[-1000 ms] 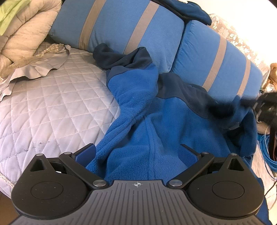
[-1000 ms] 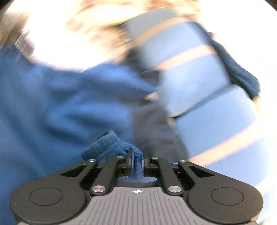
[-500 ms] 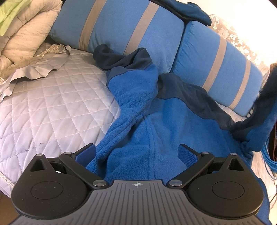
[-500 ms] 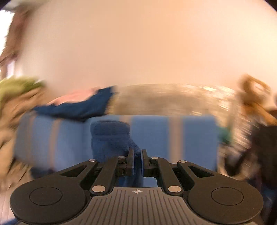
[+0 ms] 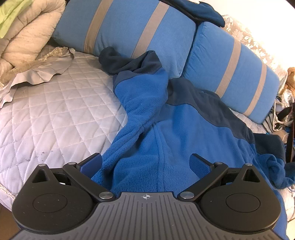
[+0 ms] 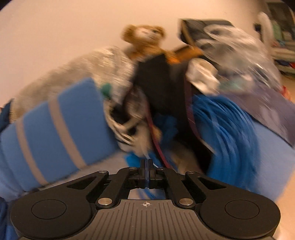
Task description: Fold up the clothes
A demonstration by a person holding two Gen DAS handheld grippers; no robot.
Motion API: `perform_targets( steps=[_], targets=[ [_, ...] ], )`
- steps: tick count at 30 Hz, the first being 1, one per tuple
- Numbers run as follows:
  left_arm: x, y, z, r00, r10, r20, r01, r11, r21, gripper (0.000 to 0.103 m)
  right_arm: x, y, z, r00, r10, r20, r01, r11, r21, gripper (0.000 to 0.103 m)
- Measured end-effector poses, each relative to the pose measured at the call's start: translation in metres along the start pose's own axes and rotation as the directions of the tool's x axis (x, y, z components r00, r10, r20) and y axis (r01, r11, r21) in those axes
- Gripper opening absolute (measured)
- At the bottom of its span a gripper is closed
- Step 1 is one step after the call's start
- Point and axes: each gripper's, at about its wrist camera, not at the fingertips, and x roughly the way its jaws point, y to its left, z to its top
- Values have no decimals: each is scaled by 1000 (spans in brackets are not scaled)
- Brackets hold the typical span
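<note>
A blue fleece jacket [image 5: 177,129] with navy shoulders lies spread on the quilted white bed cover [image 5: 55,114], its collar against the striped cushions. One sleeve lies bunched at the bed's right edge [image 5: 276,169]. My left gripper [image 5: 145,162] is open, its fingers straddling the jacket's lower part, just above it. My right gripper [image 6: 147,164] is shut with nothing between the fingers, pointing at blurred clutter beside the bed; the jacket is not in its view.
Two blue cushions with grey stripes [image 5: 140,27] [image 5: 230,61] line the back. A cream duvet [image 5: 24,31] is piled at the left. A navy garment [image 5: 201,9] lies on top of the cushions. A teddy bear [image 6: 145,40], bags and blue cable [image 6: 226,129] sit at the right.
My right gripper was shut on the jacket's sleeve and swung it out to the right; now the sleeve lies on the bed edge and the gripper is shut on nothing. The left gripper stayed still.
</note>
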Motion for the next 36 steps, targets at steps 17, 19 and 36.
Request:
perform_targets(
  steps=[17, 19, 36],
  targets=[
    [1, -3, 0, 1000, 19, -3, -19, 1000, 9, 103, 32, -60, -66, 992, 87, -97, -63, 972, 225, 53],
    [1, -3, 0, 1000, 22, -3, -22, 1000, 9, 103, 41, -63, -68, 990, 97, -102, -68, 964, 256, 53],
    [1, -8, 1, 999, 48, -4, -48, 999, 23, 103, 75, -24, -1, 992, 52, -111, -37, 990, 134, 14]
  ],
)
